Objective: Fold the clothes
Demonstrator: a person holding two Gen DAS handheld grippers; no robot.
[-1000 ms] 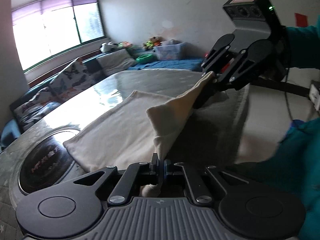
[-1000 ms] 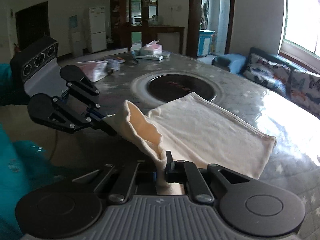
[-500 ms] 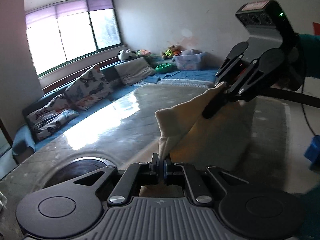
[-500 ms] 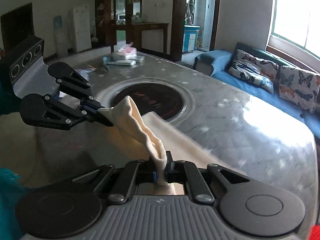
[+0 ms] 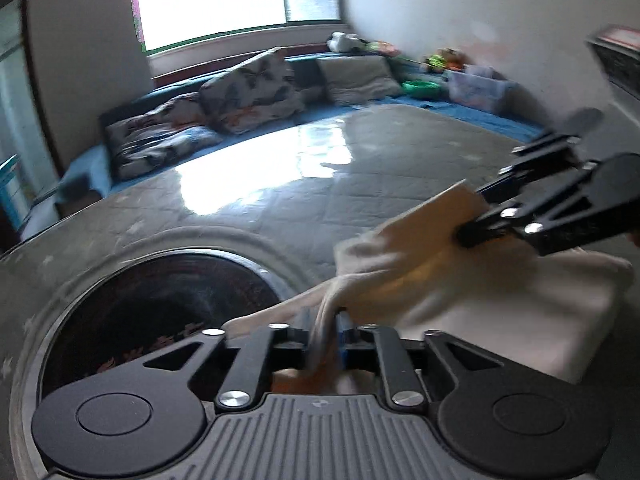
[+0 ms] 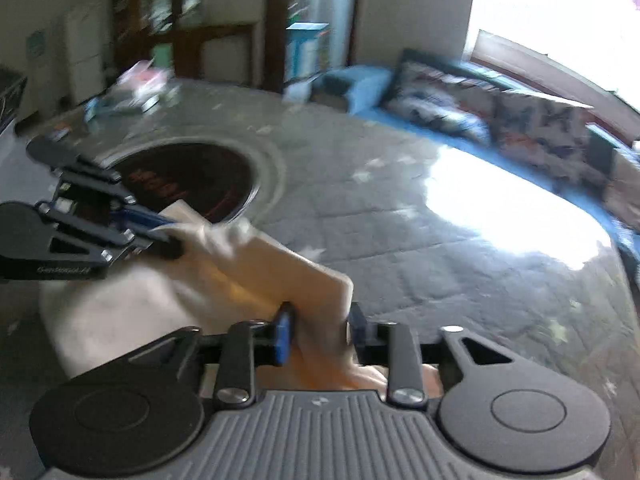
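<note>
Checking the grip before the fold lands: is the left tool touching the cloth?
Touching. In the left wrist view the left tool pinches a bunched edge of the cloth, which passes between its fingers with no gap.
</note>
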